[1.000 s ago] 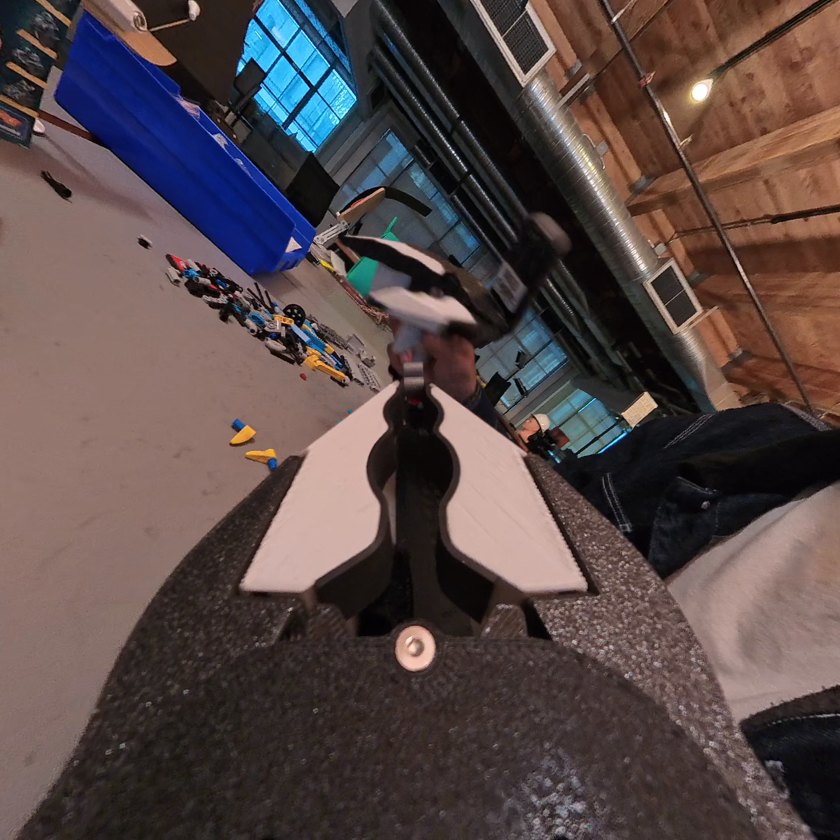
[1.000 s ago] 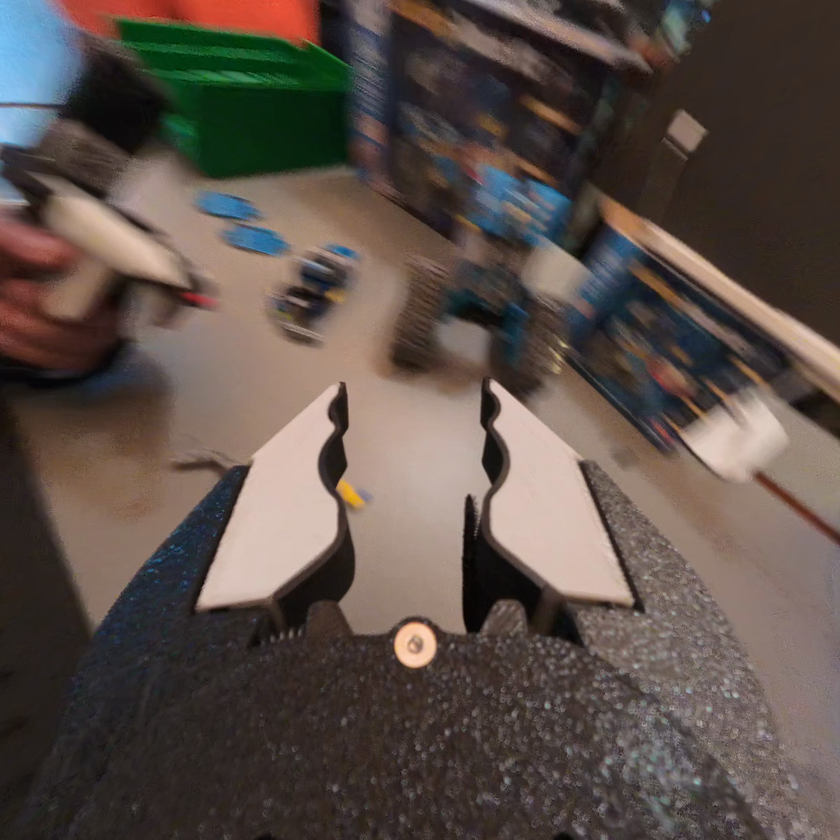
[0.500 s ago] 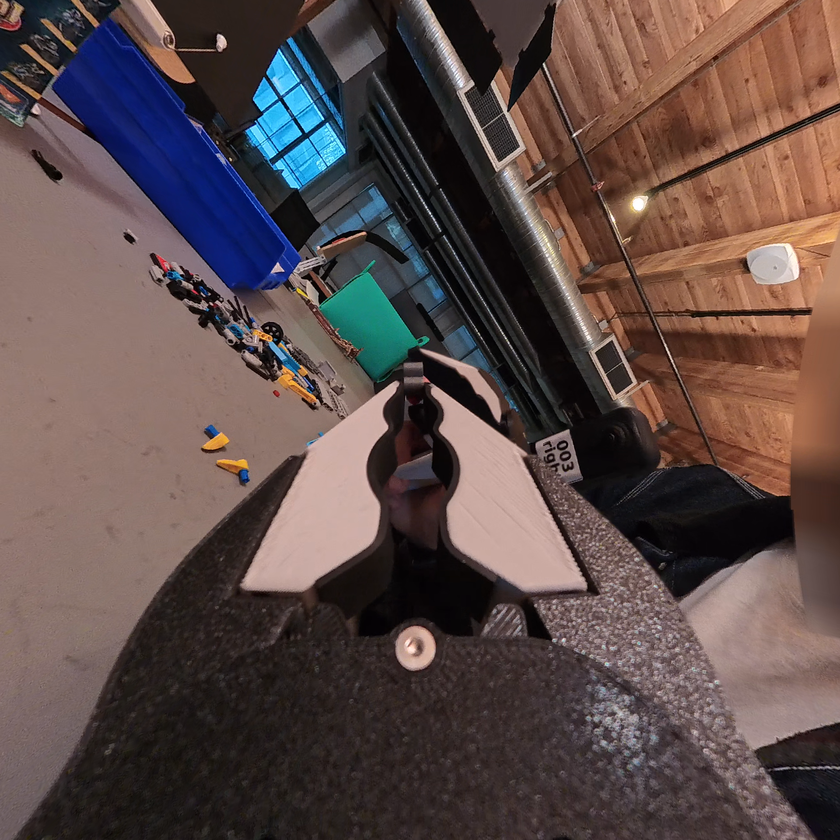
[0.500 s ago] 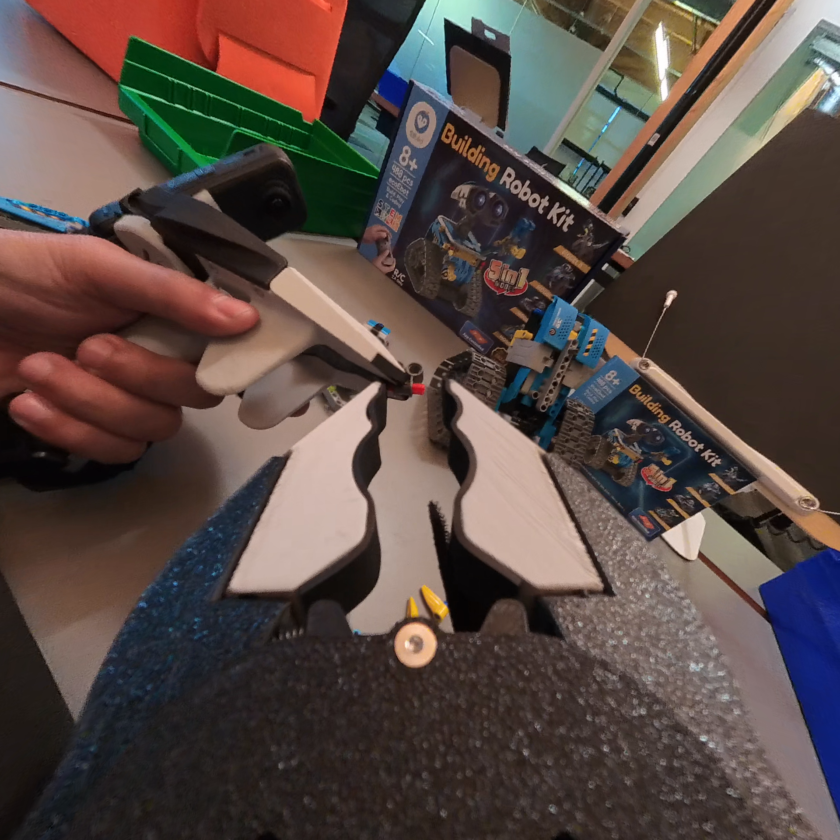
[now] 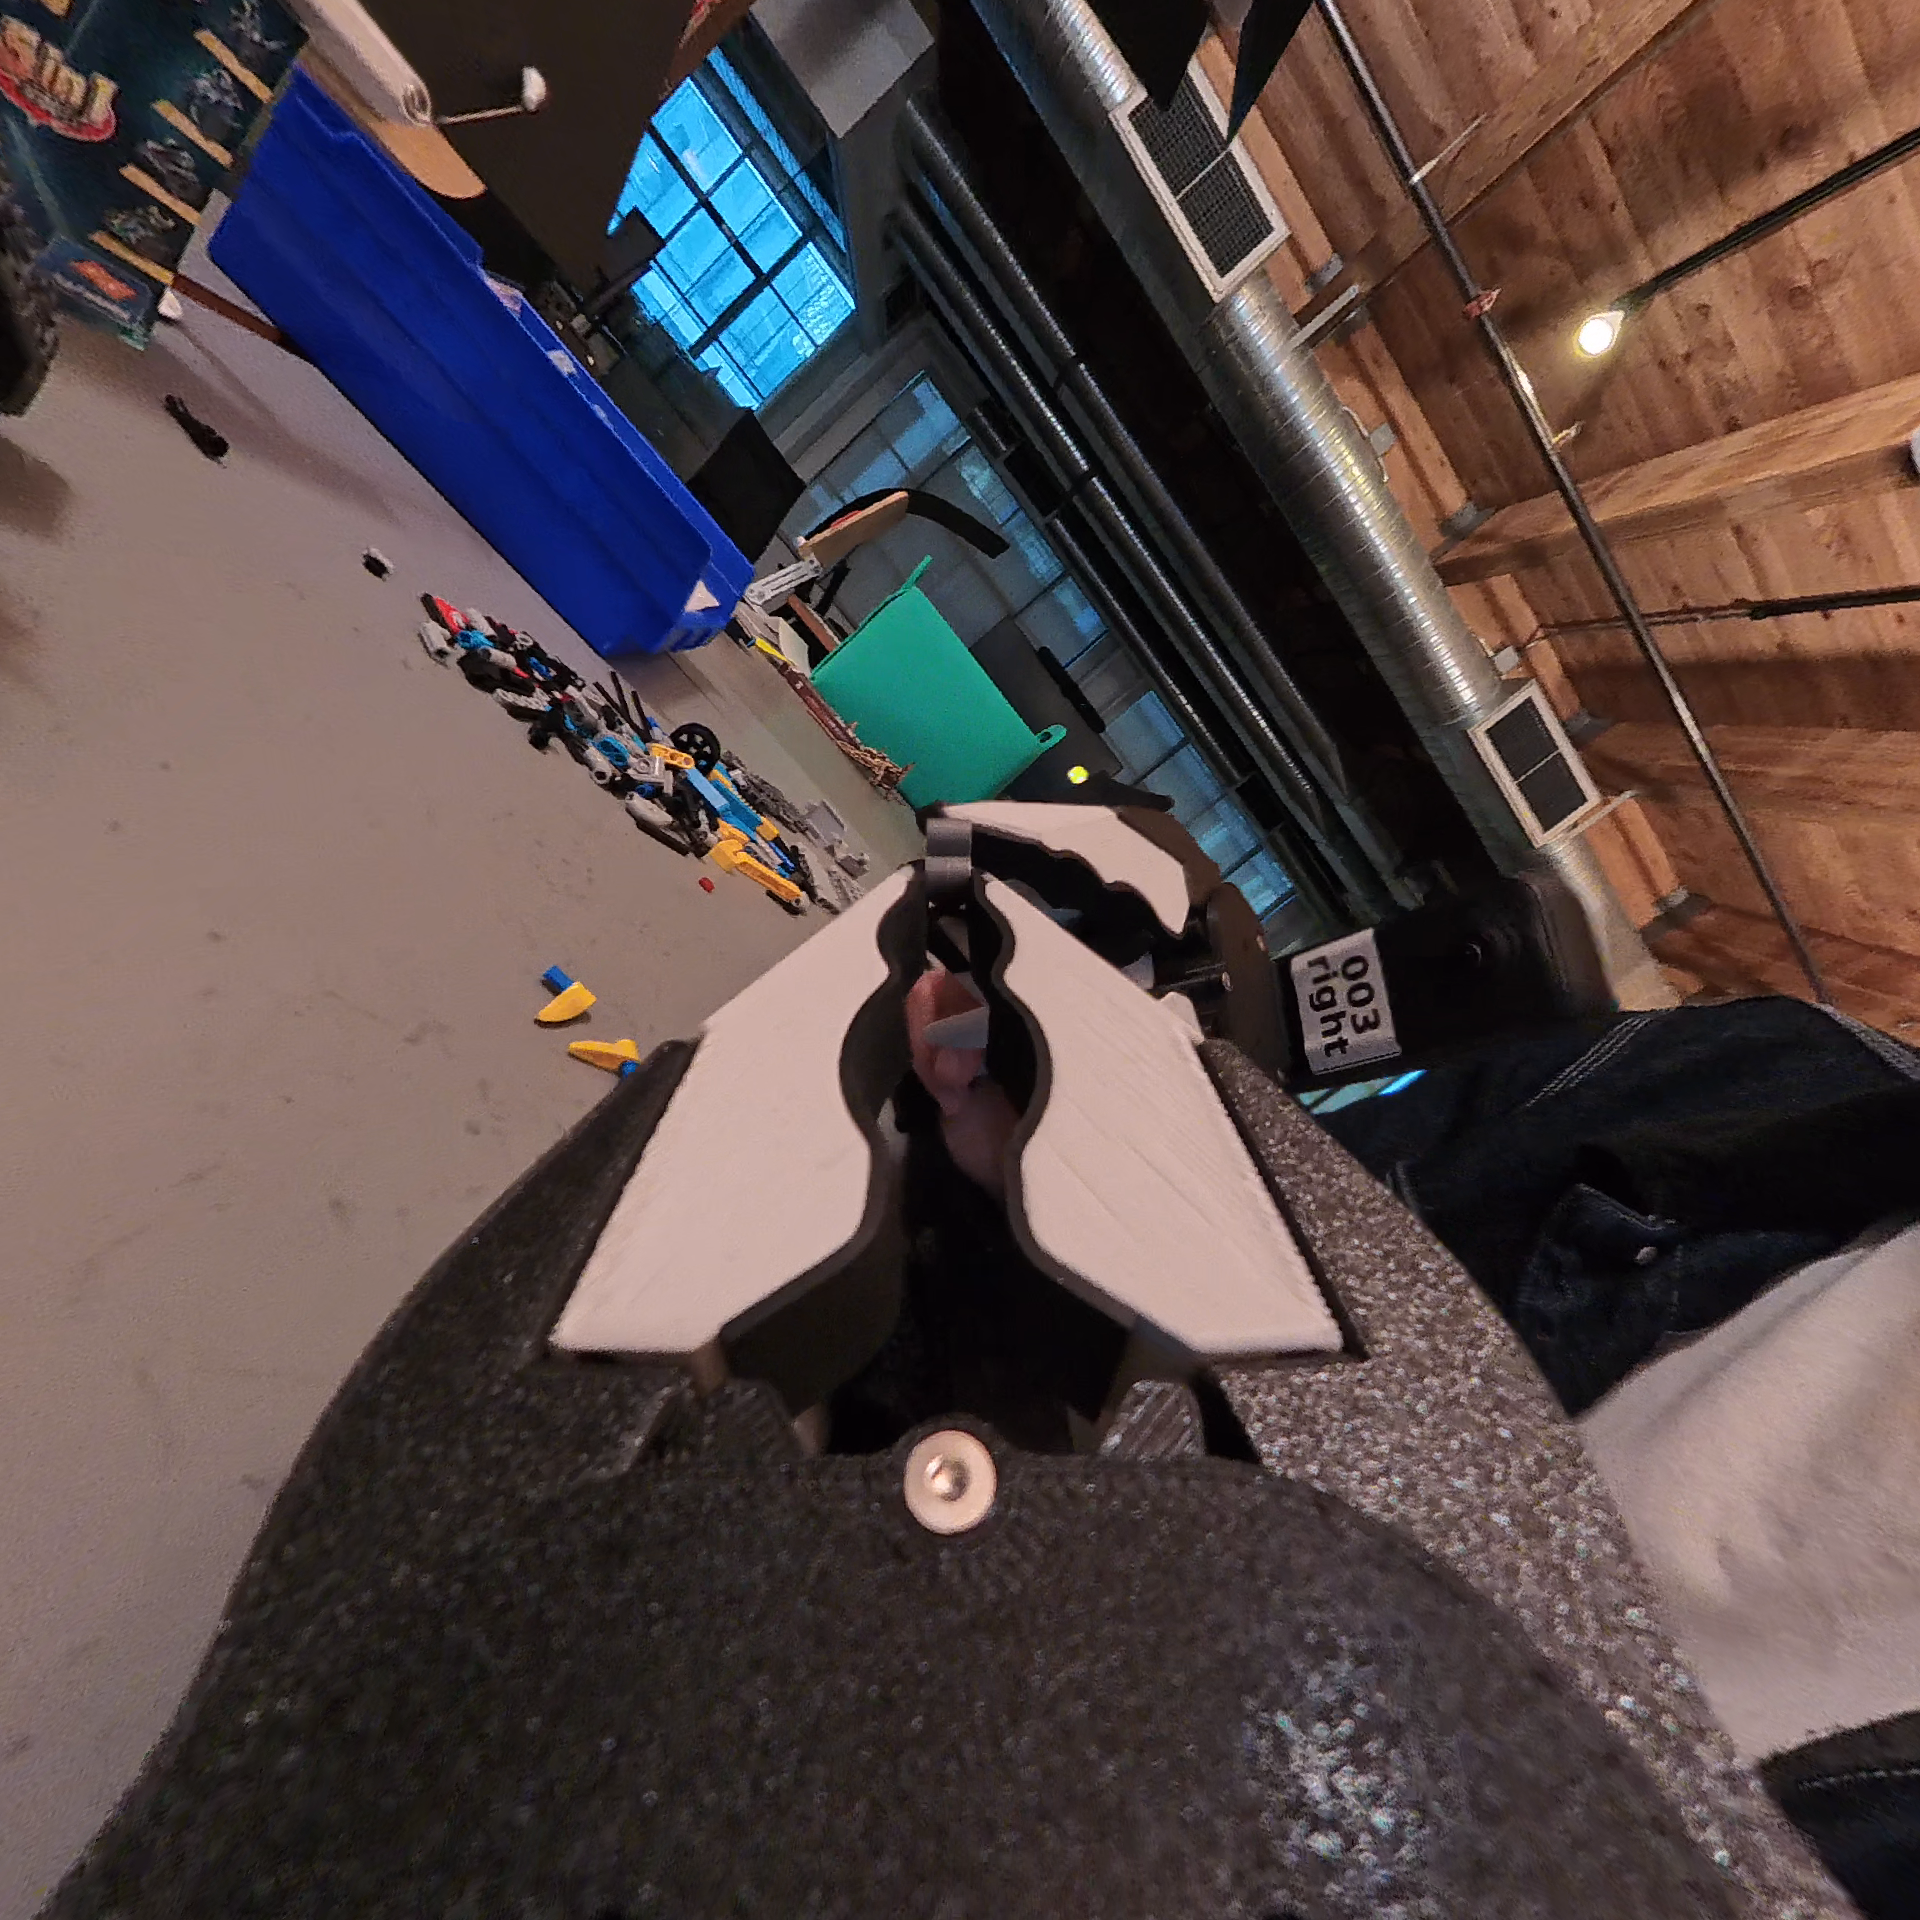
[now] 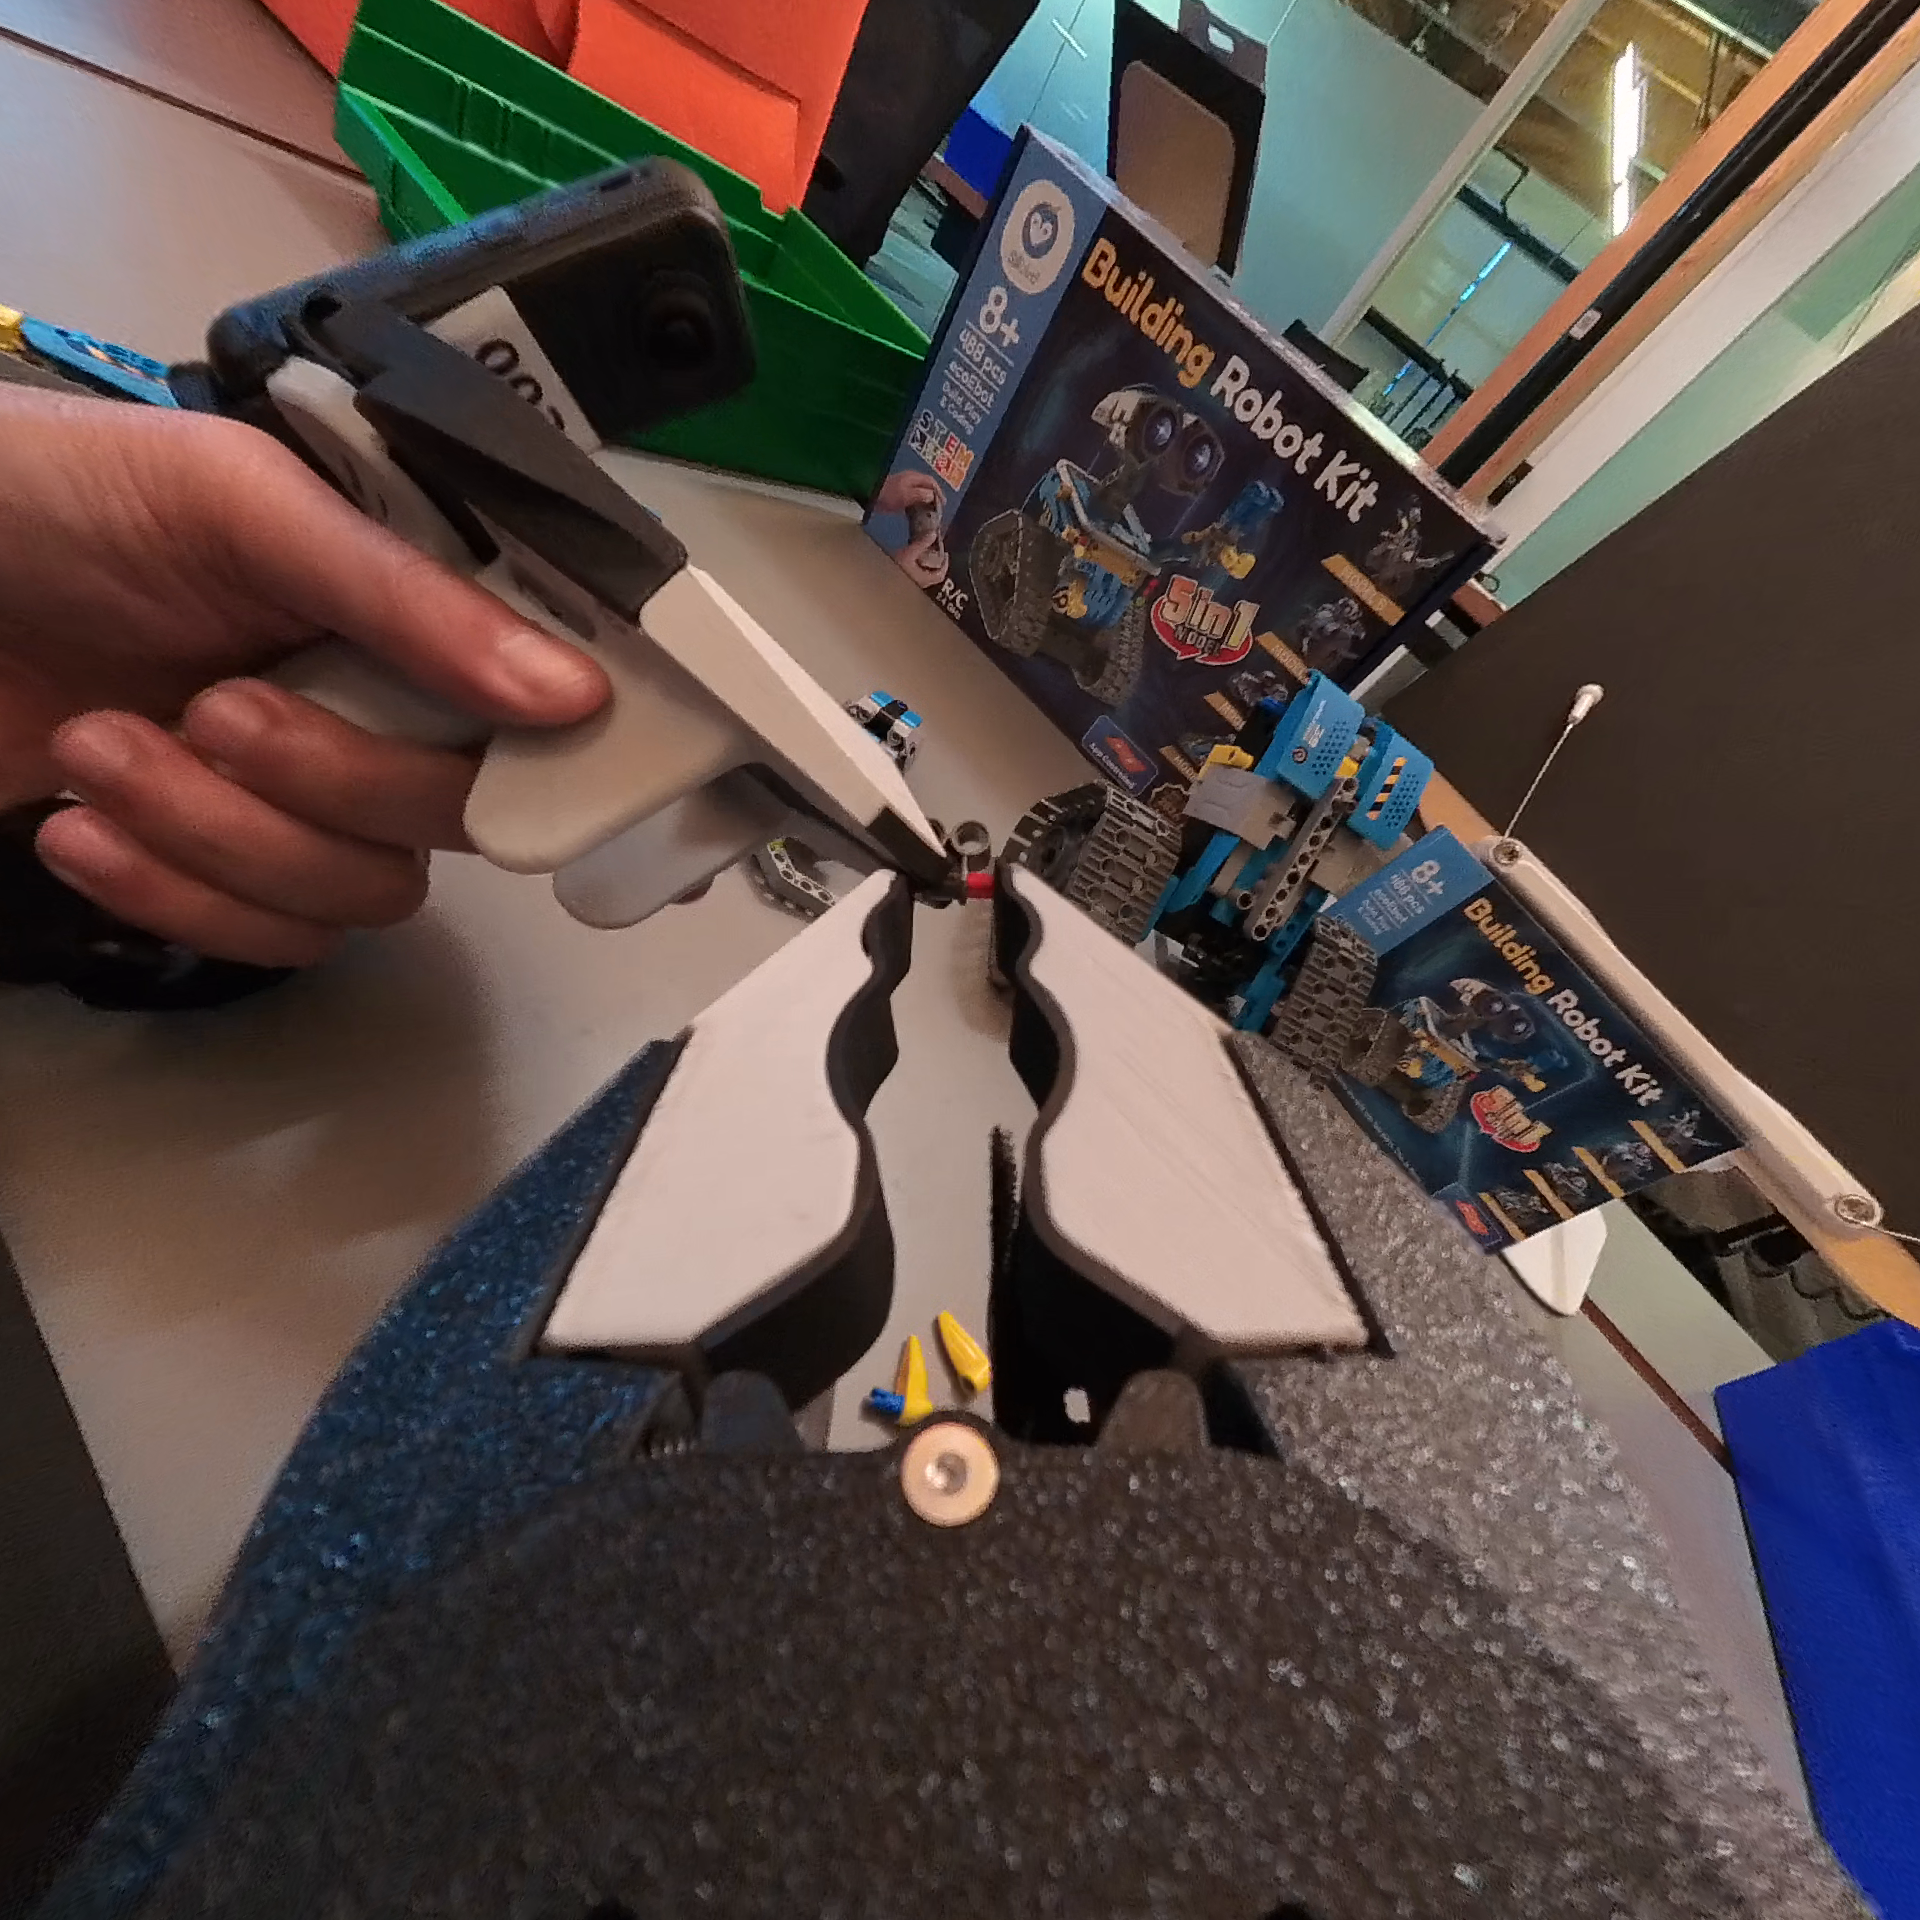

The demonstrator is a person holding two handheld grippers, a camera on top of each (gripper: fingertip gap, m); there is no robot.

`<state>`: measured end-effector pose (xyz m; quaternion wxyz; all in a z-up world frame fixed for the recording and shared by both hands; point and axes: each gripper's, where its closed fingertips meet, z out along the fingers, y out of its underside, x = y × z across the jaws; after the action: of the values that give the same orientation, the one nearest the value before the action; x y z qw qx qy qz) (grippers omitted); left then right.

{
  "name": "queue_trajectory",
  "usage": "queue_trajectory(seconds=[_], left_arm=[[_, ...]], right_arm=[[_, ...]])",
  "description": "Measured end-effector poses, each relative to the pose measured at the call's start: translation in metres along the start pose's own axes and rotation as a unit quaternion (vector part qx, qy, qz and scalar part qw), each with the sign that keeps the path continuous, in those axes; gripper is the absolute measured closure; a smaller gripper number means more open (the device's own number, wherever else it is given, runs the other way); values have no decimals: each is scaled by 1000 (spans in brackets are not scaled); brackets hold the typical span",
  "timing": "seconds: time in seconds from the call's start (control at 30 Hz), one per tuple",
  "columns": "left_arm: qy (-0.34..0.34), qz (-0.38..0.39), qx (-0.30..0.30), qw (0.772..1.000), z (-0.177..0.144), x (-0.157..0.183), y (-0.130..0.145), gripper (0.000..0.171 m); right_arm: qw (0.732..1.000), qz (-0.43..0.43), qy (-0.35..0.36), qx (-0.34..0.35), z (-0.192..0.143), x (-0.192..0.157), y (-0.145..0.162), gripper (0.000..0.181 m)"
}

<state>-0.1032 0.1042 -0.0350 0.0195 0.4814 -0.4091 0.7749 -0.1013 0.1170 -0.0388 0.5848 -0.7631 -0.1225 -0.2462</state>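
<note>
- Far left in the right wrist view, your hand (image 6: pixel 208 665) grips the handle of the left tongs (image 6: pixel 930 857), which slant down toward the middle of the bench (image 6: pixel 312 1091).
- Those left tongs are pressed together on a small grey connector piece (image 6: pixel 961 847) with a red pin (image 6: pixel 977 883) poking out of it; in the left wrist view the same grey piece (image 5: pixel 945 847) sits pinched at the very tips.
- Just right of that, your right tongs (image 6: pixel 951 904) are spread a little, tips on either side of the red pin; whether they touch it you cannot tell from here.
- Below, between the right fingers, two yellow curved pieces (image 6: pixel 935 1371) lie on the bench, one with a blue peg.
- Right again, a blue and grey tracked robot model (image 6: pixel 1247 831) stands on the bench, just beyond the tips.
- Behind it stands a large printed kit box (image 6: pixel 1143 499); a smaller printed card (image 6: pixel 1538 1060) leans to the model's right.
- Back left, a green bin (image 6: pixel 727 343) rests with an orange box (image 6: pixel 675 83) behind it.
- In the left wrist view, a scatter of small building parts (image 5: pixel 623 748) lies near a blue bin (image 5: pixel 468 384), and the right tongs (image 5: pixel 1081 852) show beyond your tips.
</note>
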Motion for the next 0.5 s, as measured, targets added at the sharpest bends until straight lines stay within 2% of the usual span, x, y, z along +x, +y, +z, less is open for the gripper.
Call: queue_trajectory(seconds=[0.13, 0.23, 0.3, 0.33, 0.4, 0.47, 0.5], left_arm=[[-4, 1, -1, 1000, 0, -1, 0, 166], [-10, -1, -2, 1000, -1, -4, 0, 166], [-9, -7, -7, 1000, -2, -5, 2, 166], [-17, 1, -14, 1000, -3, -6, 4, 166], [-29, 22, -27, 999, -4, -7, 6, 166], [-17, 35, -40, 998, -7, -2, 7, 166], [-13, 51, -49, 997, -7, 1, 9, 167]], right_arm=[[1000, -5, -7, -1, 1, 0, 1, 167], [999, 29, -24, -3, 3, -1, 3, 167], [999, 14, -36, 3, 3, -3, 4, 167], [998, 18, -56, 1, 3, -5, 7, 167], [987, 101, -119, 28, 0, -10, 7, 167], [962, 188, -191, 53, -9, -5, 3, 157], [940, 221, -250, 73, -18, -7, -1, 163]])
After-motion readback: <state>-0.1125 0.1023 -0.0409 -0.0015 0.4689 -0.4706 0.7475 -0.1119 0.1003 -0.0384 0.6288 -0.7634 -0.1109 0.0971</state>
